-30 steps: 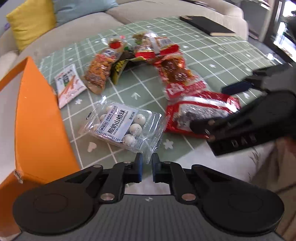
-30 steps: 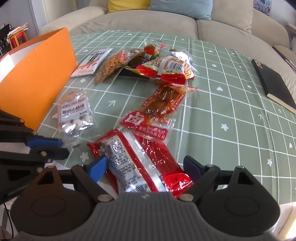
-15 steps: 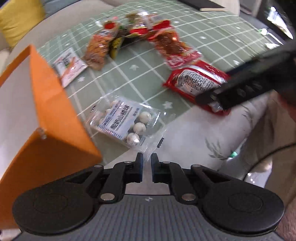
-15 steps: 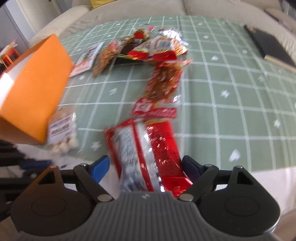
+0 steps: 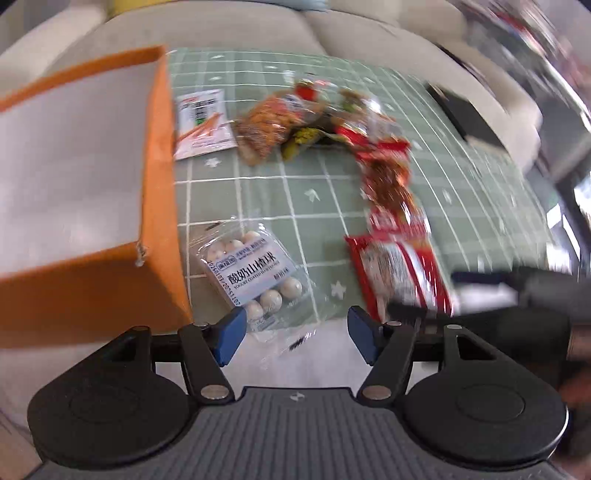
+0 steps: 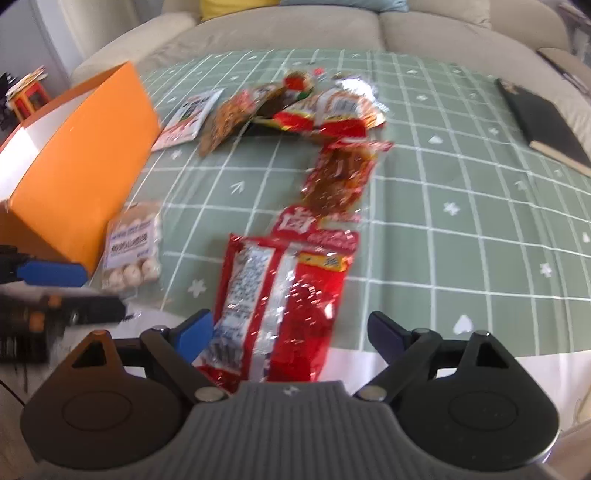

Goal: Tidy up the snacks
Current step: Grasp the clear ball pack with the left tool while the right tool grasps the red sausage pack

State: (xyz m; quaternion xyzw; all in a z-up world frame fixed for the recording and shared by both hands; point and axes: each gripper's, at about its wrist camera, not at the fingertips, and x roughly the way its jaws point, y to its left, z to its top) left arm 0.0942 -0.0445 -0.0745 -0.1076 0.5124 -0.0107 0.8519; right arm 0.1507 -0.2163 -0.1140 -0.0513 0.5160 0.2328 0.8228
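Observation:
My left gripper (image 5: 295,334) is open, its blue pads either side of the near end of a clear pack of white yogurt balls (image 5: 255,275), which also shows in the right wrist view (image 6: 133,247). My right gripper (image 6: 290,334) is open around the near end of a big red snack bag (image 6: 280,302), seen from the left as well (image 5: 399,273). An open orange box (image 5: 74,192) stands at the left of the table (image 6: 77,162). More snack packets lie in a pile further back (image 6: 295,107).
A green checked tablecloth (image 6: 461,221) covers the table. A black notebook (image 6: 543,122) lies at the far right. A white sachet (image 5: 201,123) lies beside the orange box. A beige sofa (image 6: 295,33) runs behind the table. The left gripper's blue pad (image 6: 51,273) shows at the right view's left edge.
My left gripper has opened from shut and swung to face the yogurt ball pack beside the orange box. My right gripper stays open over the red bag.

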